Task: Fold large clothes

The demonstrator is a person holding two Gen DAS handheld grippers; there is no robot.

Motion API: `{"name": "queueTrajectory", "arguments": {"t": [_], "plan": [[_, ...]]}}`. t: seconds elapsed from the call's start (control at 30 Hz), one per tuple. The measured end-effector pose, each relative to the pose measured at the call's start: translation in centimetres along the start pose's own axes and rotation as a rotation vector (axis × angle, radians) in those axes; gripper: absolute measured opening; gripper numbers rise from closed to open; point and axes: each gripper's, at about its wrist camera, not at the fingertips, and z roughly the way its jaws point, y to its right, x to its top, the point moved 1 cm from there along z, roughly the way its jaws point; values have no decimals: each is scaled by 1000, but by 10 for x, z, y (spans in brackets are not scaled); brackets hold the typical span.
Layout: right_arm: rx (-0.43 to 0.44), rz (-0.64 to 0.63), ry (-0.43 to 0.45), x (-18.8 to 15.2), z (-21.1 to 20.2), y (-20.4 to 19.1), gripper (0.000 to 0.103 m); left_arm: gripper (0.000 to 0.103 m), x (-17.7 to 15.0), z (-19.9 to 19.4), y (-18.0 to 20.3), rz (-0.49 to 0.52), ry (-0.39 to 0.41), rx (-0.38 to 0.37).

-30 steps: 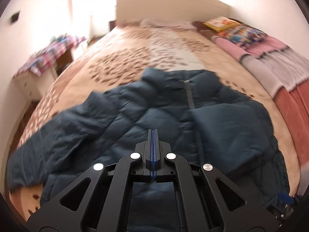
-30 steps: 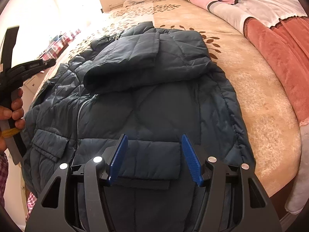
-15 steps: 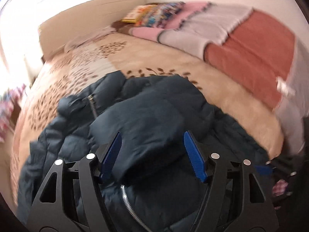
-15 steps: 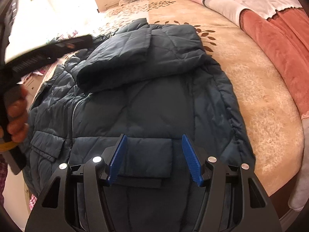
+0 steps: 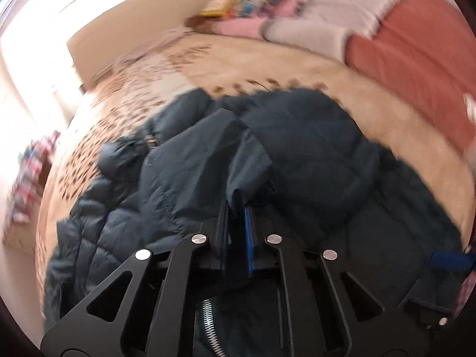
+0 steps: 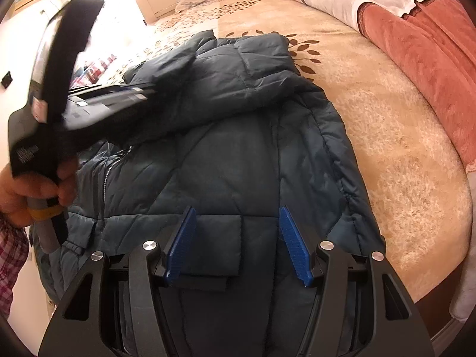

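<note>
A dark teal puffer jacket (image 6: 232,160) lies spread on the bed, its right sleeve folded across the chest. My left gripper (image 5: 238,208) is shut on the cuff end of that sleeve (image 5: 238,154), pinching a fold of fabric between the blue pads. In the right wrist view the left gripper (image 6: 148,92) reaches in from the left, held by a hand. My right gripper (image 6: 236,211) is open and empty, hovering over the jacket's lower front near a pocket flap (image 6: 211,238). The zipper (image 6: 108,175) runs down the left side.
The bed (image 6: 386,148) has a beige leaf-patterned cover. Folded blankets in red, white and pink (image 6: 422,44) lie along its right side, with pillows (image 5: 238,3) by the headboard. A nightstand with a patterned cloth (image 5: 32,172) stands left of the bed.
My left gripper was shut and empty, opened over the folded sleeve, and has now closed on the sleeve's end. My right gripper stayed open over the lower front.
</note>
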Motion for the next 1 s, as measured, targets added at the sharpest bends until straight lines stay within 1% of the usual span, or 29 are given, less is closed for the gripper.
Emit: {"name": "queueTrajectory", "arguments": {"t": [0.1, 0.2, 0.27, 0.3, 0.4, 0.5, 0.6, 0.77, 0.8, 0.87, 0.9, 0.93, 1.0], "plan": [[-4, -2, 2, 0, -1, 0, 59, 9, -4, -20, -37, -131, 46, 22], [-4, -7, -2, 0, 0, -4, 59, 9, -18, -34, -80, -271, 66, 32], [-5, -17, -6, 0, 1, -8, 59, 9, -33, -38, -107, -343, 61, 47], [-6, -23, -9, 0, 3, -10, 59, 9, -39, -37, -117, -363, 56, 54], [-14, -38, -17, 0, 5, -18, 59, 9, -63, -32, -150, -458, 21, 71], [-48, -71, -25, 3, 7, -29, 59, 9, -85, -23, -172, -560, -15, 54], [-78, -106, -13, 7, 6, -39, 59, 10, -102, -12, -182, -613, -44, 38], [-84, -149, -6, 11, 7, -54, 60, 15, -118, 1, -178, -624, -83, 51], [-87, -155, -7, 11, 7, -56, 60, 19, -120, 2, -178, -626, -88, 59], [-92, -162, -11, 11, 8, -58, 60, 32, -126, 3, -181, -636, -101, 87], [-96, -163, -13, 10, 9, -59, 60, 43, -128, 3, -182, -641, -104, 95], [-99, -162, -17, 10, 10, -59, 60, 52, -131, 2, -184, -648, -104, 104], [-101, -158, -23, 9, 12, -60, 61, 55, -135, -4, -189, -660, -103, 114]]}}
